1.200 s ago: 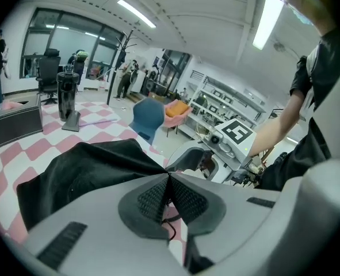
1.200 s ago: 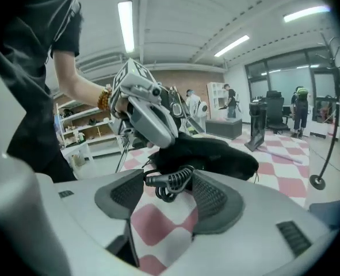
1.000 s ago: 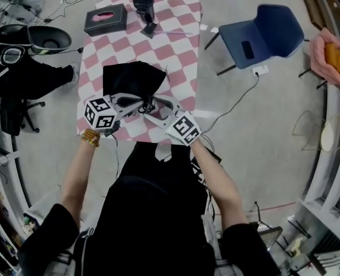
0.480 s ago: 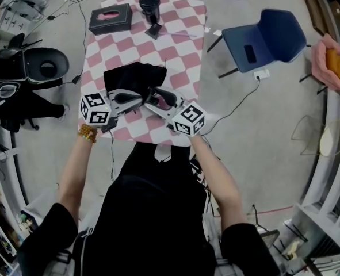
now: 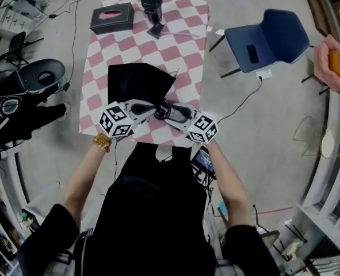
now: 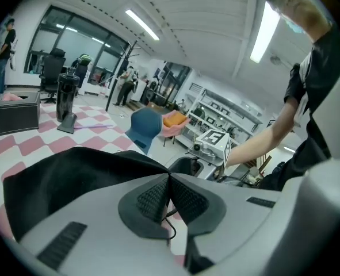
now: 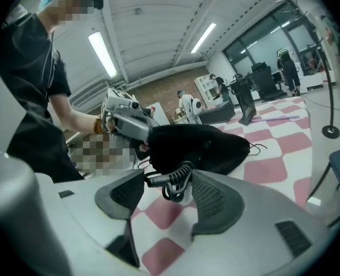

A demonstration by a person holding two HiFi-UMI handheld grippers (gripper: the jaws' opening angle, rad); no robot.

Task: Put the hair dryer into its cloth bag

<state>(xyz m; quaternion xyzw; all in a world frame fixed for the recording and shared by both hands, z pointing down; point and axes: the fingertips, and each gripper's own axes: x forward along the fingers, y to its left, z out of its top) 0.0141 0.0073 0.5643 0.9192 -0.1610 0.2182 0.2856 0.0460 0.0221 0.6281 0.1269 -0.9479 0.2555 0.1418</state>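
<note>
The cloth bag [image 5: 138, 82] is black and bulged. It lies at the centre of the pink-and-white checked worktop [image 5: 184, 56], with its gathered mouth toward 6 o'clock. A black power cord [image 7: 175, 180] with a ribbed sleeve loops out of the mouth at 5 o'clock.

Lighting: bright, even, indoor. Source: ceiling strip lights [image 6: 267, 30], blown out at 1 o'clock in the left gripper view and at 10 o'clock in the right. Shadows soft. Gripper views: fisheye bending, black corners. Cloth bag [image 5: 138, 82]: featureless black.
</note>
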